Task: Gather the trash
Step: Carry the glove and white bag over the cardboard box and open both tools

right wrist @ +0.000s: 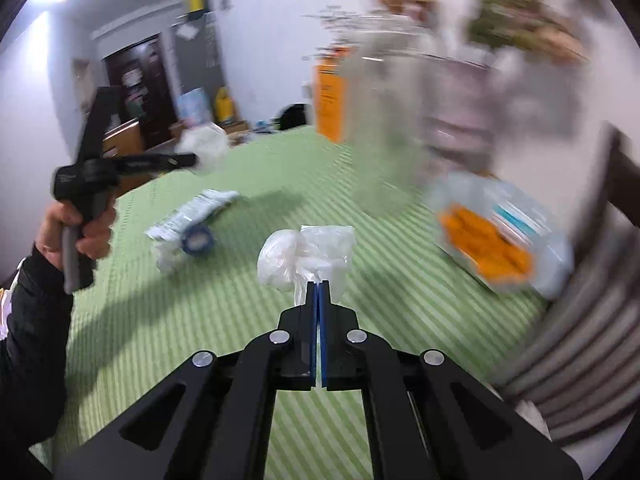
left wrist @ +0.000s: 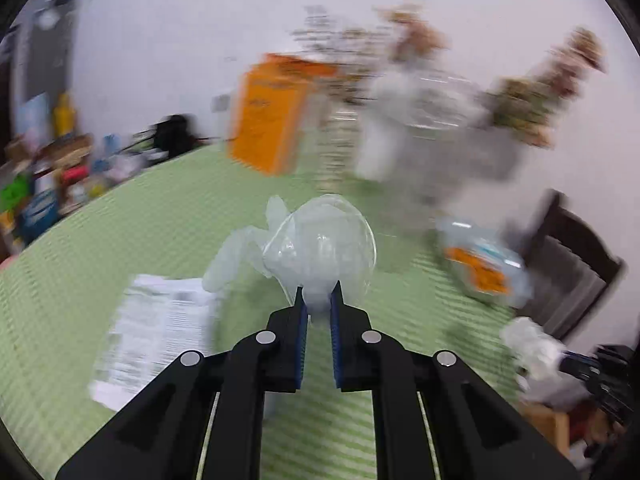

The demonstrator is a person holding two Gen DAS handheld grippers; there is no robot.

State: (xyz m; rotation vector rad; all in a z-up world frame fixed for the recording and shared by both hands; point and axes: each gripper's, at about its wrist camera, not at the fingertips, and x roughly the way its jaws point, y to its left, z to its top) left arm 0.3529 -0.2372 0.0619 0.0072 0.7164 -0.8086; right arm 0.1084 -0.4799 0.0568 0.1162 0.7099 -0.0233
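Trash is what both of your grippers are already carrying, so the question is which leftover lies nearer which hand. Starting at your left: the left gripper (left wrist: 318, 304) is pinching a clear crumpled plastic wrapper (left wrist: 320, 240) by its tail, the jaws nearly closed on it, and the bundle is hanging just ahead of the tips above the green striped tablecloth (left wrist: 120, 216). Below and to the left of that gripper a printed paper leaflet (left wrist: 160, 320) is lying flat on the cloth, its long side running away from you. In the right wrist view this is probably the crumpled wrapper with a blue roll (right wrist: 198, 240) beside it, though I cannot tell for sure, and it is sitting between the two hands but closer to your left hand (right wrist: 80, 232).

The right gripper (right wrist: 319, 296) is clamping a white plastic bag scrap (right wrist: 308, 256), jaws fully together on its edge. Ahead and to the right of it a clear pack with orange contents (right wrist: 500, 248) is resting near the chair (right wrist: 580, 320) (too blurred to tell whether it is trash).
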